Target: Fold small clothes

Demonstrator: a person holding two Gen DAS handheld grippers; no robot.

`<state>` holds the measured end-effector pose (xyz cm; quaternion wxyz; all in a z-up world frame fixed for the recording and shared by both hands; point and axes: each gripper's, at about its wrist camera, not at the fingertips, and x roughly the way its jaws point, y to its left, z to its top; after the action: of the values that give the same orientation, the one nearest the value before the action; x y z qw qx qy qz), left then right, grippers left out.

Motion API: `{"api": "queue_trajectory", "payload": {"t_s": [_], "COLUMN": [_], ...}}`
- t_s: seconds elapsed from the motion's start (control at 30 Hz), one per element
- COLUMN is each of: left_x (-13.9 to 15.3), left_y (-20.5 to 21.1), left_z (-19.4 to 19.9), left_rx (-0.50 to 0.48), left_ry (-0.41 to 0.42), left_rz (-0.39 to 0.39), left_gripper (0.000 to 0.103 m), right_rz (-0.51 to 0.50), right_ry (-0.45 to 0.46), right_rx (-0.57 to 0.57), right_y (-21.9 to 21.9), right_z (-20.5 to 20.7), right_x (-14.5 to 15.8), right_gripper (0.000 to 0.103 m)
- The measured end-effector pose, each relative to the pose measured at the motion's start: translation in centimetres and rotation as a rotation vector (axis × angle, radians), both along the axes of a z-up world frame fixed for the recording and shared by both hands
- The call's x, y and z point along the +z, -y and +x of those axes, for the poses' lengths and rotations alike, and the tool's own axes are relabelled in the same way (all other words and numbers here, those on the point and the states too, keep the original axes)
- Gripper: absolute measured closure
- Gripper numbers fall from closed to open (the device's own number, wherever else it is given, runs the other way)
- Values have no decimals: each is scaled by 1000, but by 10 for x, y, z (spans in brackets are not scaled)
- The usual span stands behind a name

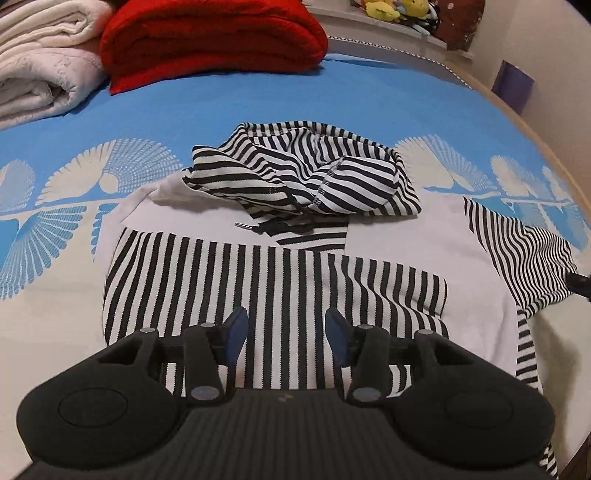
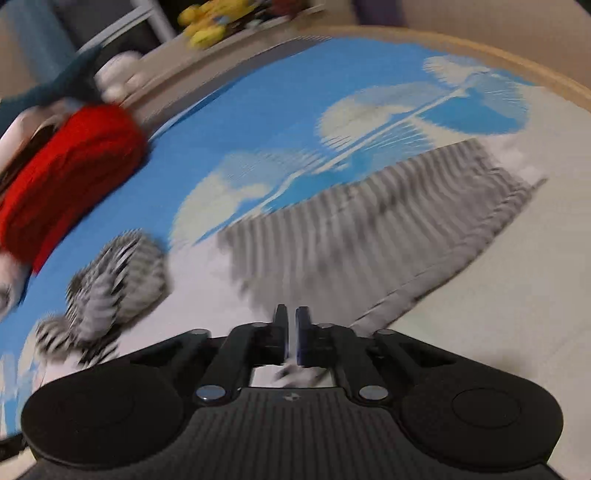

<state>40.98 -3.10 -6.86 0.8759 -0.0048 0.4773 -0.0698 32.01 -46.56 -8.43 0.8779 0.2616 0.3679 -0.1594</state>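
Note:
A black-and-white striped hooded top lies spread on the blue and white bedsheet. Its hood is crumpled at the far end, and a drawstring tip lies below it. My left gripper hovers open over the striped body, with nothing between its fingers. At the right, the sleeve rises off the bed toward a dark part at the frame edge. In the blurred right wrist view, my right gripper has its jaws together at the near end of that sleeve, apparently pinching its cloth.
A folded red blanket and rolled white blankets lie at the bed's far left. The wooden bed edge curves along the right. Yellow plush toys sit on a shelf behind the bed.

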Motion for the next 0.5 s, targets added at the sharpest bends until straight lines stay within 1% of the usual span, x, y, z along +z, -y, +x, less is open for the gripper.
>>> {"api": "queue_trajectory", "payload": {"t_s": [0.1,0.17,0.2,0.23,0.27,0.3,0.33,0.4,0.5], "left_x": [0,-1,-1,-2,-2,-3,-4,-5,-8], "left_y": [-1,1,1,1,1,1,0,-2,-3], "left_z": [1,2,2,3,3,3,4,4,4], "left_rx": [6,0,-4,-7,-8,-8,-5,3,3], "left_ry": [-1,-2,-4,-7,-8,-9,-10,-15,-23], "left_rz": [-4,-6,-6,-6,-5,-3,1,4,8], "left_gripper": [52,52,52,52,52,52,52,52,52], "right_rz": [13,7,6,-6,-26,-41,-38,22,156], "right_ry": [32,45,55,65,63,55,55,64,100], "right_rx": [-80,-154,-193,-230,-269,-305,-339,-401,-430], "right_y": [45,76,93,108,123,137,152,175,195], "right_z": [-8,-15,-18,-21,-23,-24,-25,-27,-23], "right_x": [-3,-9,-14,-19,-25,-33,-41,-58,-83], "right_gripper": [99,97,95,89,84,82,77,74,71]}}
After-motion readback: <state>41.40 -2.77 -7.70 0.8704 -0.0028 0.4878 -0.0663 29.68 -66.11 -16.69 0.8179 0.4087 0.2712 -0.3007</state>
